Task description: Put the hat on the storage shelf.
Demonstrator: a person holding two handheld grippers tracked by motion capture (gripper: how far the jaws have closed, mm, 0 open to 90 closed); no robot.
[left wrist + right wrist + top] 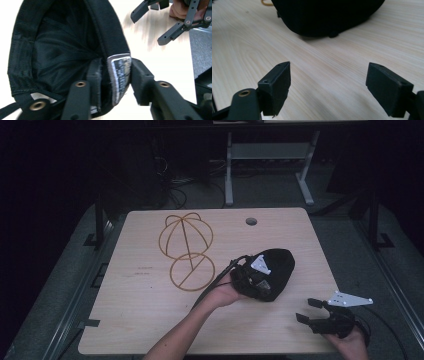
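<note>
A black cap point(277, 265) lies on the wooden bench point(150, 320), to the right of the middle, with its open side turned toward the left gripper point(250, 279). The left gripper has its fingers point(96, 75) on the cap's rim: one finger sits inside the cap and the other outside, and the band with a white label point(120, 75) is pinched between them. The right gripper point(312, 311) rests near the bench's front right corner, apart from the cap. Its fingers point(278, 85) stand wide open and hold nothing. A gold wire shape point(186, 251) lies flat on the bench, left of the cap.
</note>
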